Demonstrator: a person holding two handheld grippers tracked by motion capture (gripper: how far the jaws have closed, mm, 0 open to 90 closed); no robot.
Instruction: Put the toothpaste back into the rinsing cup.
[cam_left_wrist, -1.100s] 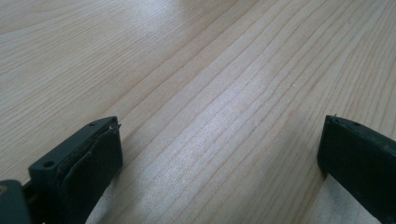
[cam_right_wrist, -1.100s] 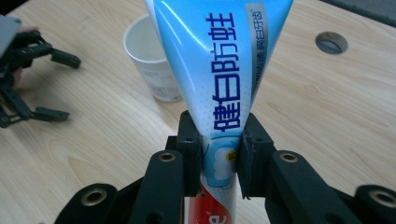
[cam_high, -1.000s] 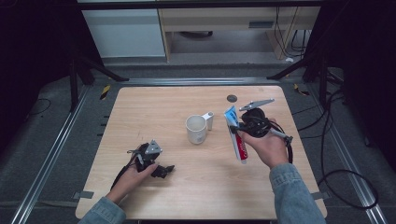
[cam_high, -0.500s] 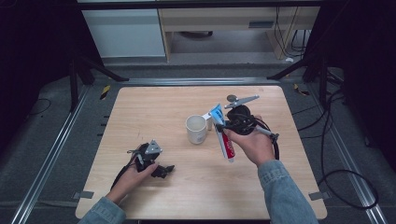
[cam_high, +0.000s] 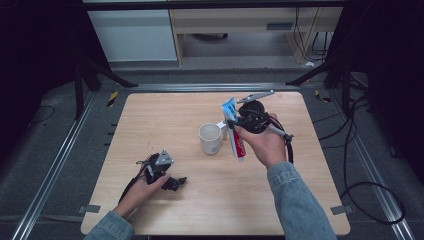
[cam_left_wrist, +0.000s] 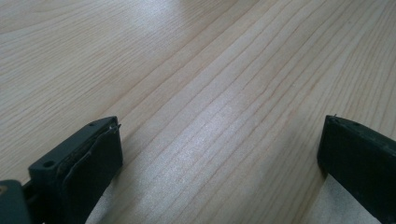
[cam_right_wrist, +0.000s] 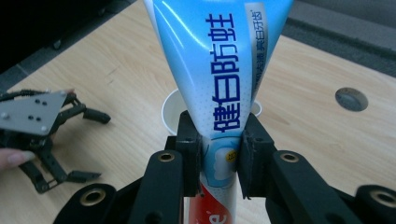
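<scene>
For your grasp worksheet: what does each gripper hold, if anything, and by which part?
The right gripper is shut on the toothpaste tube at its middle, near the red lower part. The left gripper is open over the table, holding nothing.

One toothpaste tube (cam_high: 233, 131), one white cup (cam_high: 210, 138), two tongs, one wooden table (cam_high: 150, 120).

Under the right gripper (cam_high: 231, 125) lies the pale wooden table (cam_high: 165, 115), its grain running clean. Just beyond and to the right of that gripper's jaws, a small dark round disc (cam_right_wrist: 351, 99) sits flat on the wood. Farther ahead stands a white cabinet (cam_high: 134, 35). Well off to the gripper's right, black cables (cam_high: 367, 190) loop on the grey floor.
</scene>
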